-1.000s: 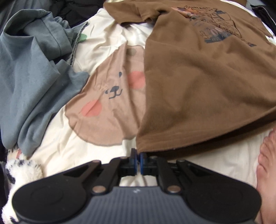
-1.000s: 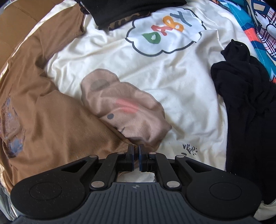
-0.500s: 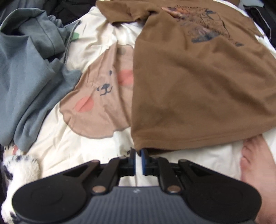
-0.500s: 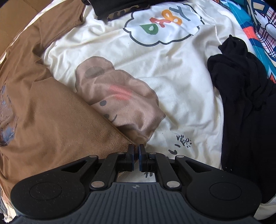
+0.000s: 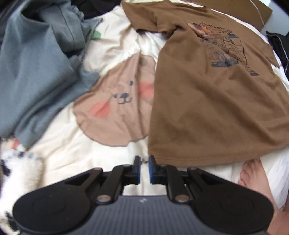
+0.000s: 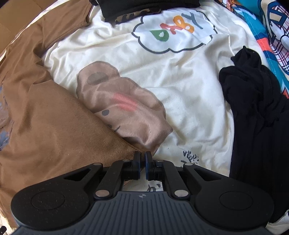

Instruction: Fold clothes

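A brown T-shirt (image 5: 207, 108) with a dark chest print lies spread face up on a cream bedsheet (image 5: 112, 45). My left gripper (image 5: 144, 160) hovers just off the shirt's near hem corner. Its jaws stand slightly apart with nothing between them. In the right wrist view the same brown T-shirt (image 6: 54, 135) fills the left side, and its other hem corner runs right up to my right gripper (image 6: 141, 157). That gripper points straight down with its pads together, apparently pinching the corner.
A crumpled grey garment (image 5: 36, 72) lies left of the shirt, with a white and black plush (image 5: 18, 171) below it. A bare foot (image 5: 252, 177) rests by the hem. A black garment (image 6: 261, 126) is heaped at the right and another (image 6: 144, 7) at the top.
The left jaws have parted and let go of the shirt's hem corner, and that gripper has lifted away a little. The right gripper has stayed shut in place.
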